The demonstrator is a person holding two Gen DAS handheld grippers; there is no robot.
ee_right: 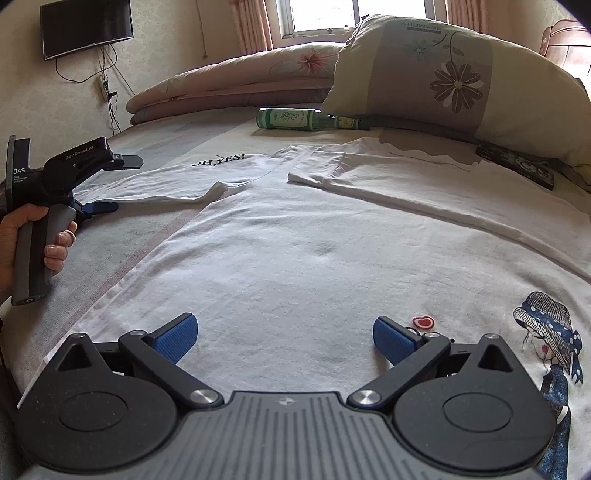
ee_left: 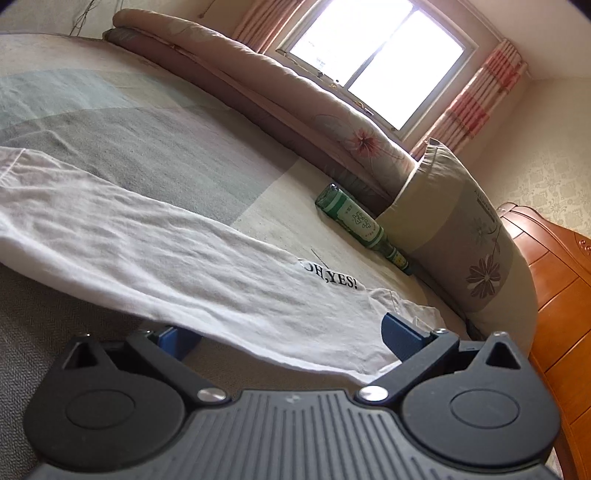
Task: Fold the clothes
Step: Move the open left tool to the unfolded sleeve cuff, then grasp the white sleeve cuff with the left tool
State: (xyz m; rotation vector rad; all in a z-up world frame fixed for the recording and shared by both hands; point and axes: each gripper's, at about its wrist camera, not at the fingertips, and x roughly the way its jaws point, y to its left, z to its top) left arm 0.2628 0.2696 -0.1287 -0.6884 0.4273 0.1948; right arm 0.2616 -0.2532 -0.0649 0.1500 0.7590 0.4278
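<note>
A white T-shirt (ee_right: 295, 240) lies spread on the bed, with a girl print (ee_right: 550, 350) near me and "OH,YES!" lettering (ee_right: 218, 159) on the far left part. Its right side is folded inward (ee_right: 424, 192). My right gripper (ee_right: 284, 328) hovers open just above the shirt's near part, with nothing between its blue fingers. My left gripper (ee_right: 118, 182), held by a hand (ee_right: 22, 236), is turned on its side at the shirt's left edge. In the left wrist view the left gripper (ee_left: 288, 332) is open, and the shirt (ee_left: 184, 251) edge runs between its fingers.
A green glass bottle (ee_right: 295, 120) lies on the bed (ee_right: 155, 236) beside a flowered pillow (ee_right: 461, 81). A dark flat box (ee_right: 517, 166) sits under the pillow's edge. A folded quilt (ee_right: 229, 88) lines the window side. A wooden headboard (ee_left: 561, 295) is at the right, and a wall TV (ee_right: 86, 27) at the far left.
</note>
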